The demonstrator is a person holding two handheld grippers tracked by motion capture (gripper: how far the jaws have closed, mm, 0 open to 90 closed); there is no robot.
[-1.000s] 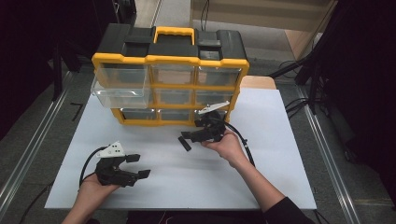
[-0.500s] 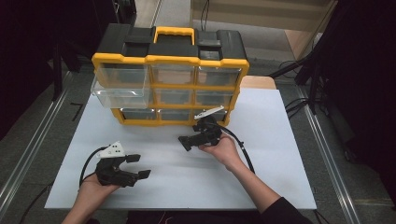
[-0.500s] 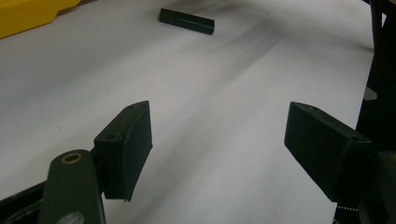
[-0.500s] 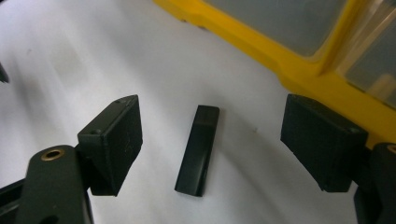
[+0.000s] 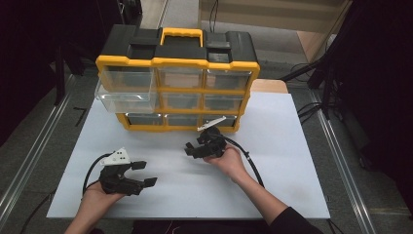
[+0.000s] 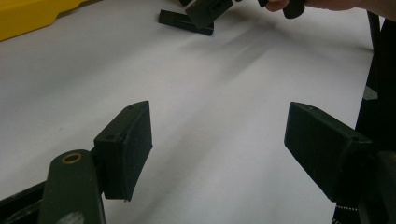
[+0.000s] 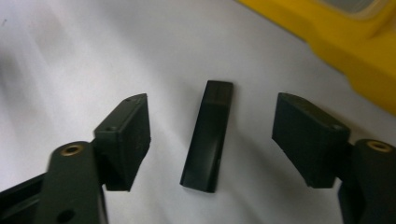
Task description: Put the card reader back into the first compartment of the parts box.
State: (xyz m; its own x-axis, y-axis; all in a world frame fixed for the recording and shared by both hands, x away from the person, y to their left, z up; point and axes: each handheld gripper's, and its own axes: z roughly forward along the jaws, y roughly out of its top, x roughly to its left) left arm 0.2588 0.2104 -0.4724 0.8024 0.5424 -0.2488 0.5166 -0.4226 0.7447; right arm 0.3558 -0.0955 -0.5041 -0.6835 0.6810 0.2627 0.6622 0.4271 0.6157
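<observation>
While the right hand-held gripper [image 7: 210,140], jaws closing but not yet touching, straddles the flat black bar [image 7: 208,135] on the table [image 5: 292,161], an off-centre squeeze could skid it sideways.

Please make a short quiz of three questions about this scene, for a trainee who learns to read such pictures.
1. True or false: the right gripper already presses on the black bar.
2. Which drawer of the yellow organizer is pulled out? A) top right B) middle left C) bottom centre
3. In what state are the jaws of the left gripper, and is anything between them?

Key:
1. False. The bar lies on the white table between the jaws, which have just been closing, but gaps remain on both sides.
2. B. The clear drawer sticks out at the left.
3. Open, with nothing between them.
</observation>
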